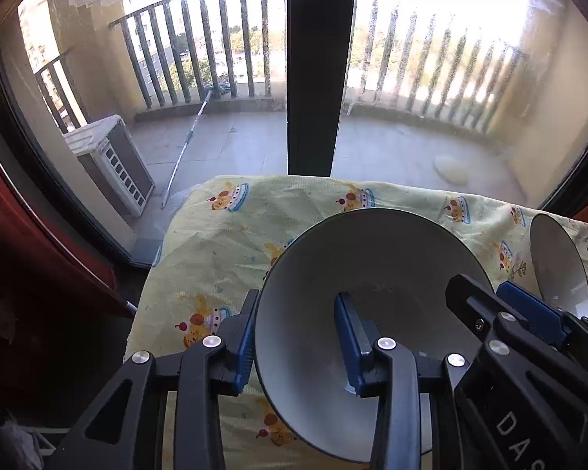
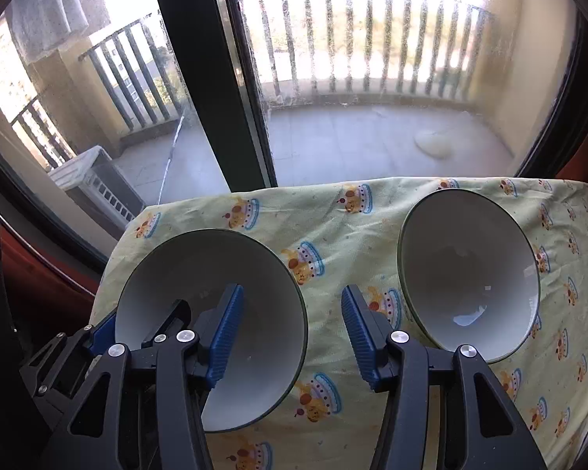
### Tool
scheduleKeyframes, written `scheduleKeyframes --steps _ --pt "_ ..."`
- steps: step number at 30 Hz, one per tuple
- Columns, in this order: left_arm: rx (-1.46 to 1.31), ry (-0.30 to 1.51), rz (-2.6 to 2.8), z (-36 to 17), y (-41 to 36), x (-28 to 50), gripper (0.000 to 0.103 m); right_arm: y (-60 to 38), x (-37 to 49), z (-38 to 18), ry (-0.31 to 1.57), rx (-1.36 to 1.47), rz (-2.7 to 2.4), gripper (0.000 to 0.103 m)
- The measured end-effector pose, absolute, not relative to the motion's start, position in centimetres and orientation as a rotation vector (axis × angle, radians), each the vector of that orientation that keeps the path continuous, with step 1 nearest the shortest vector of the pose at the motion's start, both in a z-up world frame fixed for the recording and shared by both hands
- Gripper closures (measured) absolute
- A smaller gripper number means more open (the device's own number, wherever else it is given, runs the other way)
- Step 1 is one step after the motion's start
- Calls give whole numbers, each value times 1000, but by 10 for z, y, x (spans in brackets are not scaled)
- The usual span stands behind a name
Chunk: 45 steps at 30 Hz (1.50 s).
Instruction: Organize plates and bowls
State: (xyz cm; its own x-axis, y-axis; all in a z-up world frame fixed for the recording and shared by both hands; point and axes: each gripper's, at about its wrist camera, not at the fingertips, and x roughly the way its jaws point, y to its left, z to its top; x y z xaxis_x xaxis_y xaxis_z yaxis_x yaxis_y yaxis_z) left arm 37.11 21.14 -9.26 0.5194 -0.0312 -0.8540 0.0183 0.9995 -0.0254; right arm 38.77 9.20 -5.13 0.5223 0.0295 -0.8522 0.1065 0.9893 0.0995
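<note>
Near bowl (image 2: 211,321) is straddled at opposite rims by left gripper (image 1: 298,348) and right gripper (image 2: 290,337), neither visibly pinched yet; rims should be seated deep first.

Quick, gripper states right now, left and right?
Left gripper: open, straddling the near bowl's left rim, not clamped.
Right gripper: open, straddling that bowl's right rim, not clamped.

Two white bowls with dark rims are counted on the tabletop: the left bowl (image 2: 211,329) and the right bowl (image 2: 468,274). One yellow cloth (image 2: 333,227) printed with cartoon cakes is seen under them, and two hand-held grippers are counted, the left hand-held gripper (image 1: 298,337) and the right hand-held gripper (image 2: 290,333). Behind the glass, one air-conditioner unit (image 1: 109,160) and one long-handled mop (image 1: 188,141) are counted.
</note>
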Motion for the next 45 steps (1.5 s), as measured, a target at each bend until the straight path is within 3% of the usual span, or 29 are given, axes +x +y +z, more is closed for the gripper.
scheduleKeyframes --steps 3,5,8,22,45 --pt "-11 1024 -18 -95 212 373 72 89 395 -62 1047 185 -44 61" --pt "2 1020 -5 -95 213 374 81 91 397 -65 1047 178 -37 73" --pt "-3 1018 -5 -95 216 374 82 96 400 -65 1043 133 -44 80" --pt "3 1065 -45 -90 206 344 82 93 376 -56 1073 76 -68 82" --pt "55 1136 -145 -89 155 232 81 46 250 -49 1124 91 -151 82"
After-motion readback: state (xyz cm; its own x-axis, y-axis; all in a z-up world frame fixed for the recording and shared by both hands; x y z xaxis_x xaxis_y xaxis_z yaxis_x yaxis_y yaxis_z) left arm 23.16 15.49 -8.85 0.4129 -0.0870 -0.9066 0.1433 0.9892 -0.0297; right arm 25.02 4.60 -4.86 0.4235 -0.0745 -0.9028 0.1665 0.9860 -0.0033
